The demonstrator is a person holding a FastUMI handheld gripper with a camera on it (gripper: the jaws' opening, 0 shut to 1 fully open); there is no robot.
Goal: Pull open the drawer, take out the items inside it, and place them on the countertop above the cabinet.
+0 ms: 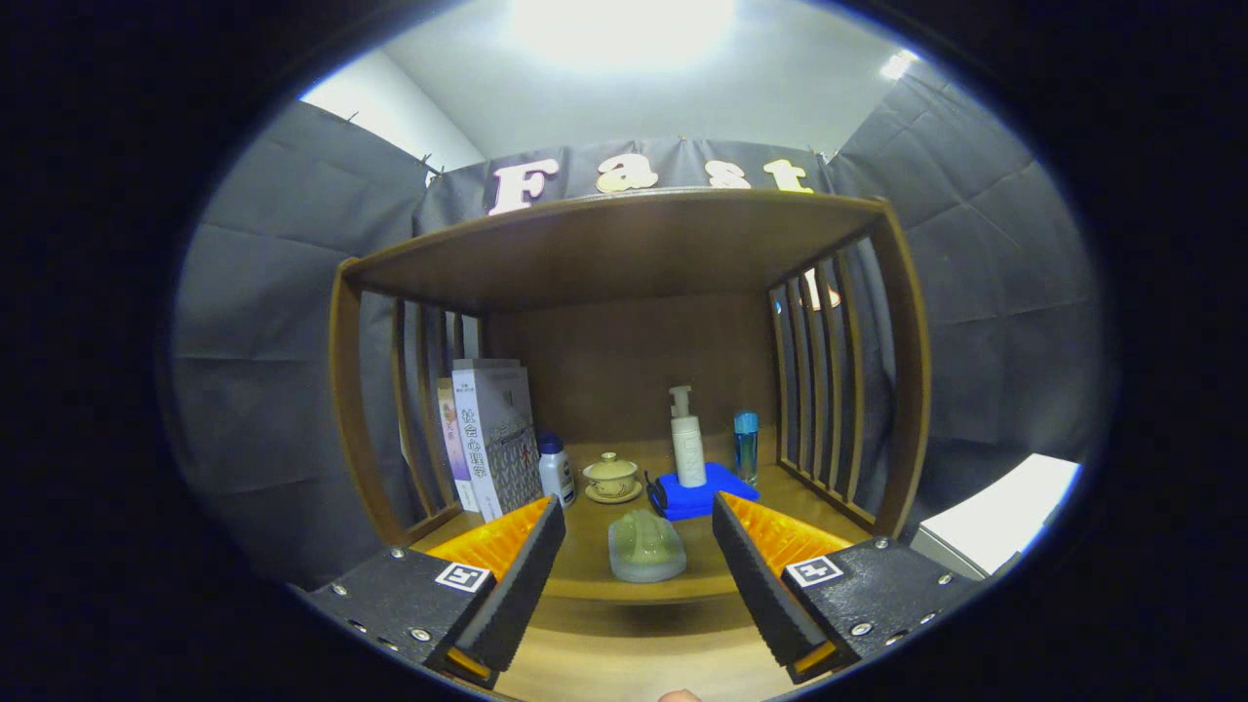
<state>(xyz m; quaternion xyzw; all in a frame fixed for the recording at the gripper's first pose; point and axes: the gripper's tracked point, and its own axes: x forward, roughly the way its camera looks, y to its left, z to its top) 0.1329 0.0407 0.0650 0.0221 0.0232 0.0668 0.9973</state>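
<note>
now an empty gripper hangs wide open before a wooden cabinet.
nothing is held between its fingers; just ahead of them a pale green item rests on the countertop, with a lidded cup, pump bottle and books beyond. no drawer is visible, so i cannot tell how much of the task is done.

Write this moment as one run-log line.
gripper: open, empty | ahead: pale green block on countertop | drawer: not yet reached

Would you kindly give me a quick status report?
Gripper open, empty. Pale green block on countertop between the fingers. Pump bottle, lidded cup beyond.
</note>
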